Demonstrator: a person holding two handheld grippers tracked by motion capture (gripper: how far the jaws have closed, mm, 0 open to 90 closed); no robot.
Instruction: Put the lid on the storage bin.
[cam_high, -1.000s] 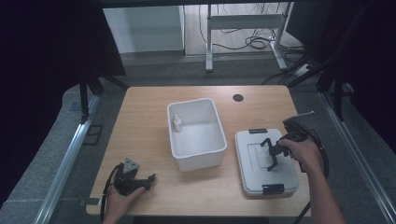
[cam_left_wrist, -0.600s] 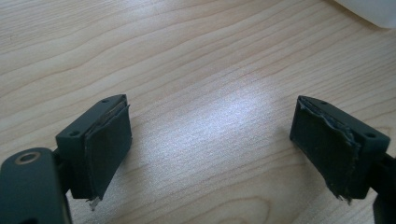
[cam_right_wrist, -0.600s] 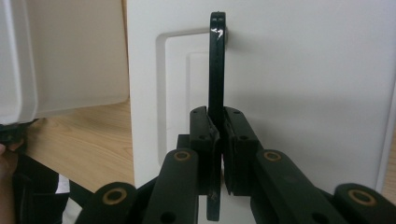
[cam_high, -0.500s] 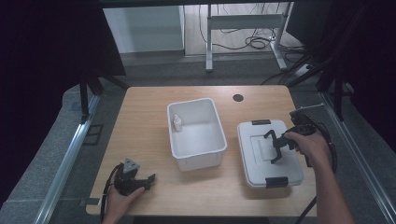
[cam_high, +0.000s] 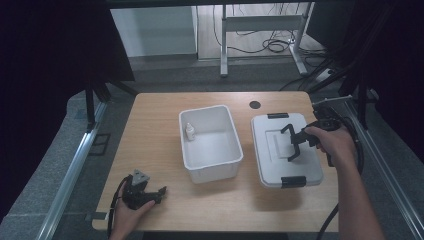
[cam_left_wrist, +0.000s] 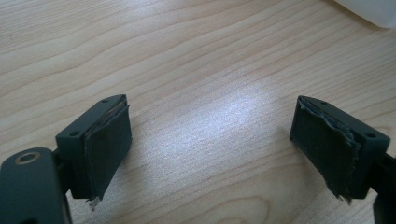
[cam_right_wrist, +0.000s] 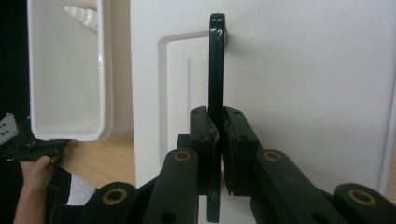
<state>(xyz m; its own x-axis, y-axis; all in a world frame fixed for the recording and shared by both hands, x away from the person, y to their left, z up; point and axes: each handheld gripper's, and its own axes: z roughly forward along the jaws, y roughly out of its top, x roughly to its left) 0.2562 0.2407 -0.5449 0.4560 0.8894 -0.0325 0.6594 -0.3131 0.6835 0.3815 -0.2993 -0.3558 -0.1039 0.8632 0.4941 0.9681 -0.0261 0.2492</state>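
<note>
White lid (cam_high: 285, 150), black handle (cam_right_wrist: 216, 70), seemingly unlabelled

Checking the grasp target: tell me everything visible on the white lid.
The white lid is rectangular, looks plastic, with a raised centre panel, a black latch at each short end and a thin black handle standing up. It hangs roughly level over the table, right of the open bin. The right gripper is shut on the handle.

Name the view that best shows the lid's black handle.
The right gripper view: the black handle stands edge-on, clamped between the right gripper pads above the white lid. The high view shows it small, partly hidden by that gripper. The left gripper view faces bare table.
</note>
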